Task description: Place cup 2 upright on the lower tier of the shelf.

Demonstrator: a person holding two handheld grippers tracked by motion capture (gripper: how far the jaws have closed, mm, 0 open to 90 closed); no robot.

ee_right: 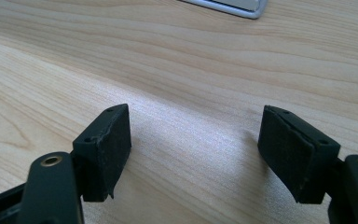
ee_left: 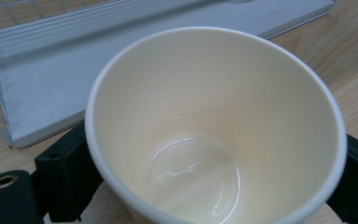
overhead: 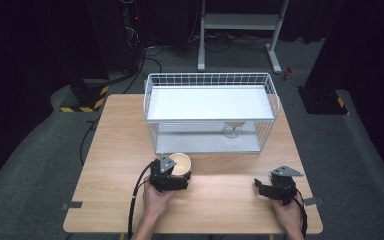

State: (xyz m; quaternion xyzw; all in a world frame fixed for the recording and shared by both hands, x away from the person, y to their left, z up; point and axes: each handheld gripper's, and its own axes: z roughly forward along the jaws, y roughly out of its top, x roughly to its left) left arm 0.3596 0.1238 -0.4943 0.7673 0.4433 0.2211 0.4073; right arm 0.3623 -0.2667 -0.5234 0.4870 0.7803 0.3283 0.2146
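Surroundings: dark room, grey carpet, cables and a metal stand behind a light wooden table point(overhead: 115, 150).

High view, rack: a white wire rack point(overhead: 210, 112) with a flat shelf stands at the far half of the table; under its shelf sits a small pale bowl-like item point(overhead: 233, 129), too small to tell apart further.

High view, cup: a cream cup point(overhead: 181, 164) stands upright just in front of the rack's left end.

High view, my left gripper point(overhead: 172, 176): at the cup, jaws either side of its wall.

High view, my right gripper point(overhead: 266, 189): rests low near the table's right front, well apart from the cup.

Left gripper view, cup point(ee_left: 214, 126): its empty, glossy inside sits between my two black jaws, which lie against the outer wall on both sides; the rack's base lies beyond.

Left jaws: holding the cup at a wide set.

Right gripper view, pads point(ee_right: 109, 147): both stand apart over bare wood, with nothing between them.

Right jaws: moderately wide, empty.

Step in hand: by my judgement, securing the grasp on the cup before any lift.

Next move calls for: firm, even pressure, a straight lift keeping the cup upright, and clearance of the rack's front edge if it goes onto the shelf or base.
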